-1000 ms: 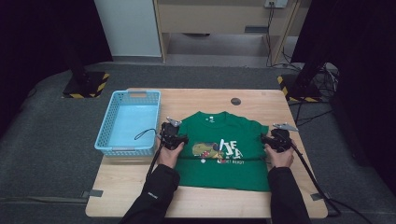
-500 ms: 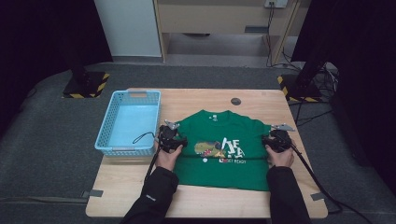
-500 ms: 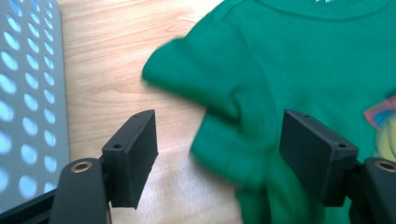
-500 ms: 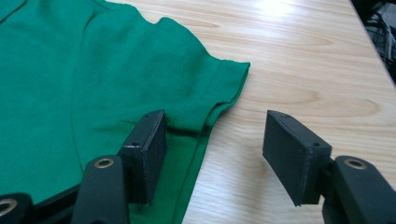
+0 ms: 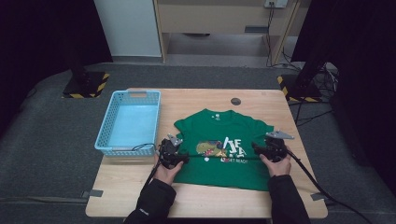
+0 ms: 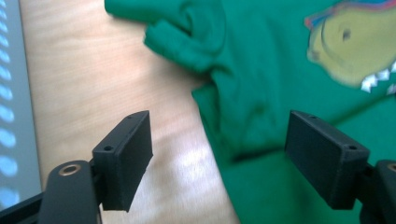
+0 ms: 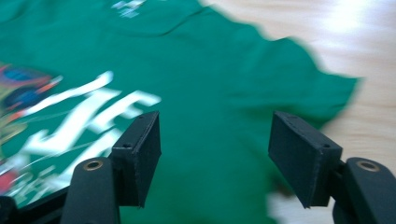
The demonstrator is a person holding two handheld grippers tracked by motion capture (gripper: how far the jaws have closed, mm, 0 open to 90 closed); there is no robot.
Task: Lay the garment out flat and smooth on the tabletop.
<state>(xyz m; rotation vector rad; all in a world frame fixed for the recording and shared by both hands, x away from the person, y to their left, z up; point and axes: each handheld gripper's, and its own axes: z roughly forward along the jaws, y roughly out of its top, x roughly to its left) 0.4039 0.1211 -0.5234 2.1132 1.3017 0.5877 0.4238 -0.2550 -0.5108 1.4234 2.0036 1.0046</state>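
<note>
So the green t-shirt (image 5: 224, 149) was laid out flat, print side up, just right of the middle of the high view, sitting on the wooden table (image 5: 201, 200) with its collar pointing toward the top of the frame. The left gripper (image 5: 173, 154) was at the shirt's left edge, lower middle of the frame, and the right gripper (image 5: 270, 150) was over at the right edge by the sleeve. Both had jaws spread apart with nothing pinched. In the left gripper view the 2 jaws straddled the shirt's edge, bare wood under the left one and green fabric under the right, and a bunched sleeve sat in the upper middle of that frame. In the right gripper view the cloth just lay flat under the gap, white lettering off to the left. Both sets of jaws had just been opening wider, nothing gripped between them.

Other stuff around: a light blue basket (image 5: 106, 140) sat left of the shirt, close to it, with the left gripper's cable draped over its near rim. A small dark round disc (image 5: 236, 101) sat above the shirt near the table's far edge. Nothing was blocking either gripper from the fabric.
</note>
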